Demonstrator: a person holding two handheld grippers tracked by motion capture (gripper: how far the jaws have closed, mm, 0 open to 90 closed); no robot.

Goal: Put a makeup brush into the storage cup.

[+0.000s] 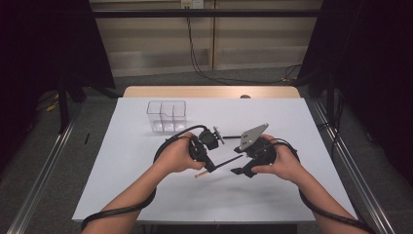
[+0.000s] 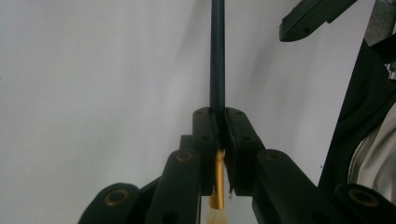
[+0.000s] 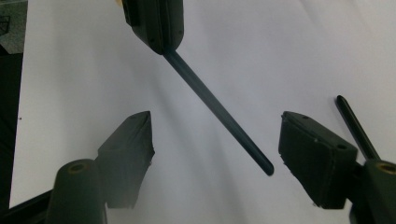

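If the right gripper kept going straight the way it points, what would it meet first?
Probably the dark handle of the paintbrush, which crosses between the open right gripper's jaws, held by the left gripper; depth is unclear.

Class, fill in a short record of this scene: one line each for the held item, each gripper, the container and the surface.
held item: paintbrush, dark handle, gold ferrule, pale bristles
left gripper: shut on the paintbrush near the ferrule
right gripper: open, jaws either side of the handle's free end, apart from it
container: clear divided box, beyond the hands
surface: white table
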